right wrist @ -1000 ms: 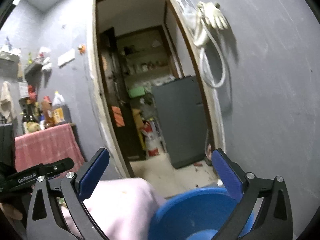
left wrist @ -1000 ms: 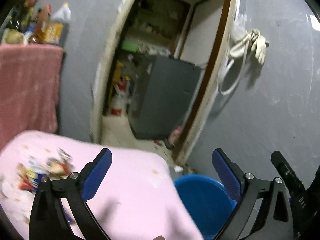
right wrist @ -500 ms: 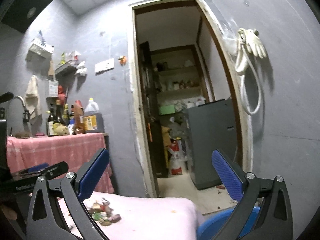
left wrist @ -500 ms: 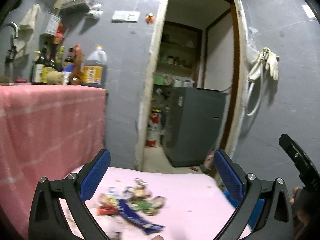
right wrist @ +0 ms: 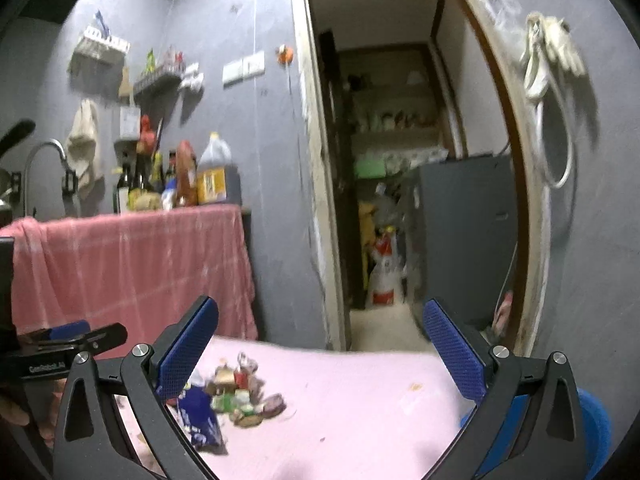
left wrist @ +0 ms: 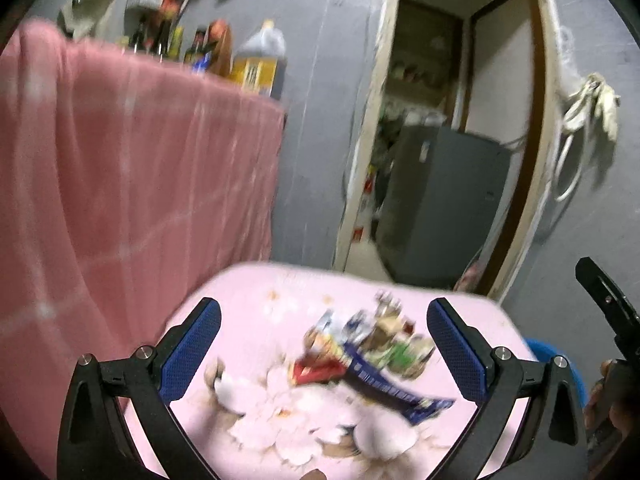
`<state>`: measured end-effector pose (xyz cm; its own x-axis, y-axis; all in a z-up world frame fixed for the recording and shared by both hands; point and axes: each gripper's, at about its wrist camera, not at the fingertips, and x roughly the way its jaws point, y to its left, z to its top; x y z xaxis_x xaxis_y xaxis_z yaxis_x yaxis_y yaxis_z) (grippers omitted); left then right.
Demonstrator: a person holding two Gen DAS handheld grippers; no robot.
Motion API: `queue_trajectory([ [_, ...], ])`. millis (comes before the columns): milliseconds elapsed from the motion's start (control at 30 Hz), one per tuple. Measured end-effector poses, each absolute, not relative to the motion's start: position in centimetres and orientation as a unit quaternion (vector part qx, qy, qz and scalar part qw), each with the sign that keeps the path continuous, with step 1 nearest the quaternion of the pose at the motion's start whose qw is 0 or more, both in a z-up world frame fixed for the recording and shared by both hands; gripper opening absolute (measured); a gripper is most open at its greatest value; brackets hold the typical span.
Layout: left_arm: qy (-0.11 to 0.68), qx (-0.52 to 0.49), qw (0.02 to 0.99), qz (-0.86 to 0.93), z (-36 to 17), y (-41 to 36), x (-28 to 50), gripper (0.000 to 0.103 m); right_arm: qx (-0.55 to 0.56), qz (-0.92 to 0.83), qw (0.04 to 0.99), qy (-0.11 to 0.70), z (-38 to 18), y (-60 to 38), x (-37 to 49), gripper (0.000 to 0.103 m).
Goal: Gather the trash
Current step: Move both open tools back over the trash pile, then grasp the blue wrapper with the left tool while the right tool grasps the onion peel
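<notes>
Here, in the left wrist view, the left gripper (left wrist: 323,344) hangs over a pink table (left wrist: 256,304) with its jaws spread wide and nothing between them; the pile of trash (left wrist: 368,350), a blurred heap of wrappers with a long blue wrapper (left wrist: 394,394) sticking out toward the camera, lies on the cloth right in the gap between the blue pads (left wrist: 192,352), though lower down and not touched. A sliver of the blue bin (left wrist: 540,350) peeps out past the table's right edge, and a pink curtain (left wrist: 120,184) hangs to the left. In the right wrist view, the right gripper (right wrist: 320,348) is likewise wide open and empty, held above the near edge of the same table (right wrist: 360,384); here the trash (right wrist: 240,398) sits off to the left, close by the left pad, and the bin (right wrist: 596,420) shows low at the right, beside the table and below its top. The left gripper's body appears at the far left edge. By my judgement the collecting has not begun: this is the approach to the first pick, nothing yet in the bin that can be seen. The next move calls for lowering the left gripper onto the heap, closing on one wrapper, probably the long blue one, and carrying it across to the bin.
</notes>
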<state>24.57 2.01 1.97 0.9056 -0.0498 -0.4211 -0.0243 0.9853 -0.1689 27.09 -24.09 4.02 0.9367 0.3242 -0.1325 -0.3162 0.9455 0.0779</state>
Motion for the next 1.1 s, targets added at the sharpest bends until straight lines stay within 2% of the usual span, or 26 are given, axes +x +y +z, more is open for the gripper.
queue_trajectory([
  [200, 0.283, -0.095, 0.954, -0.024, -0.4, 2.1, 26.1, 0.100, 0.015, 0.174, 0.974, 0.146, 2.0, -22.8, 29.8, 0.103],
  [267, 0.301, -0.094, 0.948, -0.032, -0.9, 1.7, 26.5, 0.097, 0.006, 0.179, 0.968, 0.178, 1.3, -22.3, 31.0, 0.100],
  [333, 0.320, -0.096, 0.942, -0.046, -1.3, 1.5, 26.8, 0.089, 0.001, 0.189, 0.960, 0.208, 0.6, -21.9, 31.9, 0.086],
  [400, 0.343, -0.105, 0.932, -0.060, -1.8, 1.3, 27.4, 0.071, -0.003, 0.198, 0.950, 0.240, 0.0, -21.4, 33.0, 0.081],
  [433, 0.357, -0.115, 0.925, -0.069, -2.2, 1.3, 27.6, 0.066, -0.005, 0.204, 0.944, 0.260, -0.4, -21.1, 33.6, 0.077],
  [500, 0.374, -0.133, 0.914, -0.082, -2.6, 1.3, 28.3, 0.050, -0.008, 0.214, 0.935, 0.283, -0.9, -20.6, 34.5, 0.069],
  [533, 0.379, -0.140, 0.911, -0.086, -2.5, 1.4, 28.5, 0.046, -0.011, 0.218, 0.930, 0.295, -1.2, -20.3, 34.8, 0.066],
  [600, 0.386, -0.147, 0.906, -0.089, -2.5, 1.4, 28.8, 0.033, -0.018, 0.225, 0.922, 0.315, -1.7, -19.6, 35.5, 0.061],
  [700, 0.392, -0.146, 0.904, -0.092, -2.4, 1.5, 29.1, 0.021, -0.033, 0.236, 0.909, 0.342, -2.4, -18.4, 36.4, 0.057],
  [867, 0.392, -0.139, 0.905, -0.093, -2.3, 1.6, 29.4, 0.009, -0.045, 0.251, 0.884, 0.392, -3.8, -16.9, 38.1, 0.053],
  [967, 0.401, -0.145, 0.900, -0.096, -2.7, 1.7, 30.0, 0.008, -0.035, 0.262, 0.869, 0.418, -4.5, -17.0, 38.8, 0.047],
  [1100, 0.416, -0.156, 0.890, -0.101, -3.2, 1.9, 30.5, 0.008, -0.024, 0.282, 0.856, 0.432, -5.0, -17.1, 39.0, 0.028],
])
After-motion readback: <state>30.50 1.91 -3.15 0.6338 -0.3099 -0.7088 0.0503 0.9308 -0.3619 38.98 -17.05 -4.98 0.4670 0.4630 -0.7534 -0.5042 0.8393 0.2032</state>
